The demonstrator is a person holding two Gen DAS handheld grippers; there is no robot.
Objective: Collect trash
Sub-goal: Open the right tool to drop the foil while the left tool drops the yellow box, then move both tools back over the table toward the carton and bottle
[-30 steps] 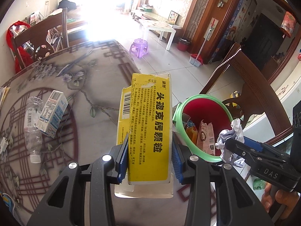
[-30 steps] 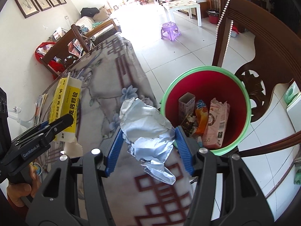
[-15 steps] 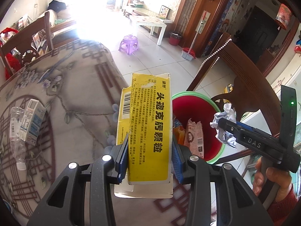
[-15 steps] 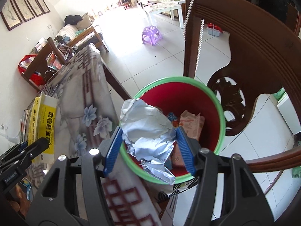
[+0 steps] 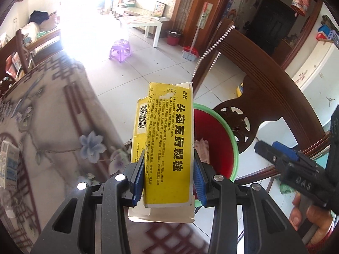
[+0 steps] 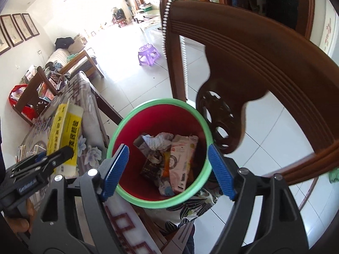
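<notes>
The left gripper [image 5: 168,174] held its blue-padded fingers [image 5: 138,178] clamped on an upright yellow cardboard medicine box [image 5: 167,146], poised at the edge of the floral-clothed table [image 5: 53,116] beside the red plastic bin with a green rim [image 6: 160,158]. The right gripper [image 6: 168,174] hovered directly above the bin, fingers [image 6: 115,170] spread wide and empty. Crumpled white paper [image 6: 159,142] and snack wrappers [image 6: 183,165] lay inside the bin, next to a dark wooden chair [image 6: 243,63].
</notes>
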